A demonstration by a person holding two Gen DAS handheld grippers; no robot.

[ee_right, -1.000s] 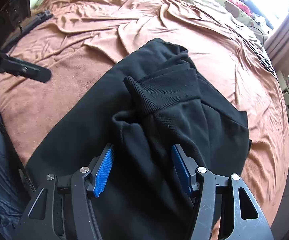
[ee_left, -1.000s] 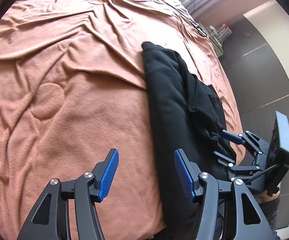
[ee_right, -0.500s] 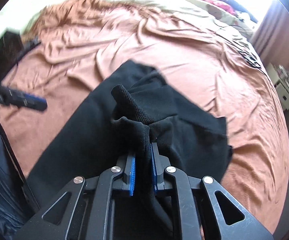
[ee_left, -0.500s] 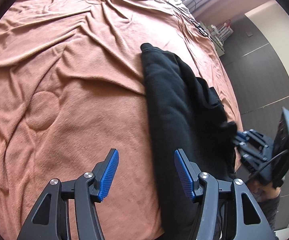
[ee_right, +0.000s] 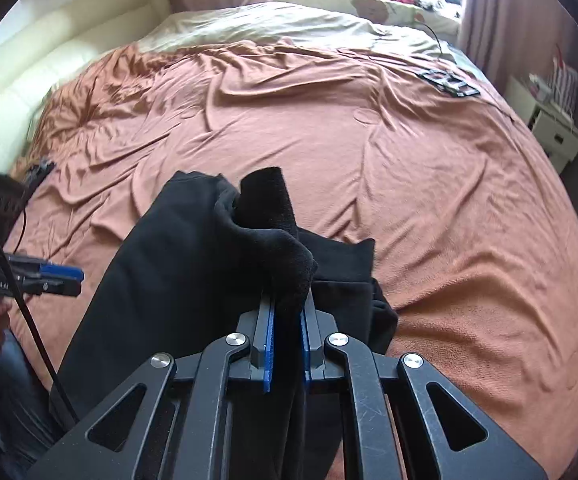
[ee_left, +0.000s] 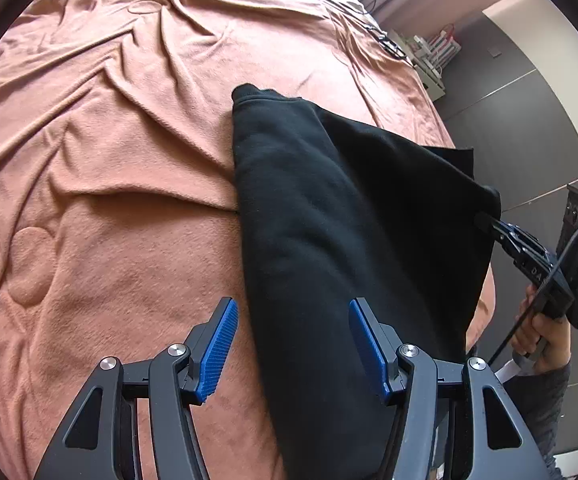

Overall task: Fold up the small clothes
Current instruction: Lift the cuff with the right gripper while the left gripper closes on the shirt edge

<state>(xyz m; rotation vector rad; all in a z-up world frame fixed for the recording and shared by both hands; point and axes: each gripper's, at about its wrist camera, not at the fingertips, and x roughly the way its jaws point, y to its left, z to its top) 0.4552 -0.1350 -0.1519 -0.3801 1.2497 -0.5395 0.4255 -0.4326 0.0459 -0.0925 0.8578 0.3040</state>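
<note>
A black garment [ee_left: 329,220] lies on the rust-orange blanket [ee_left: 109,160], one long folded edge running away from me. My left gripper [ee_left: 292,308] hovers open over its near end, with cloth below the jaws but not pinched. In the right wrist view the garment [ee_right: 177,280] is bunched, and my right gripper [ee_right: 287,320] is shut on a raised fold of it, the jaws closing tight on the cloth. The left view shows the right gripper [ee_left: 493,224] pulling a flap of the garment taut to the right. The left gripper [ee_right: 49,276] shows at the left edge of the right view.
A person's hand [ee_left: 537,332] holds the right gripper's handle beyond the bed's right edge. A dark flat device with a cable [ee_right: 449,80] lies far on the blanket [ee_right: 409,160]. Cream bedding [ee_right: 309,24] and a white bedside unit [ee_right: 549,128] are beyond.
My right gripper went from open around the garment to shut on a fold, then lifted and drew it out to the right, spreading a flap. The left gripper shifted slightly, staying open.
</note>
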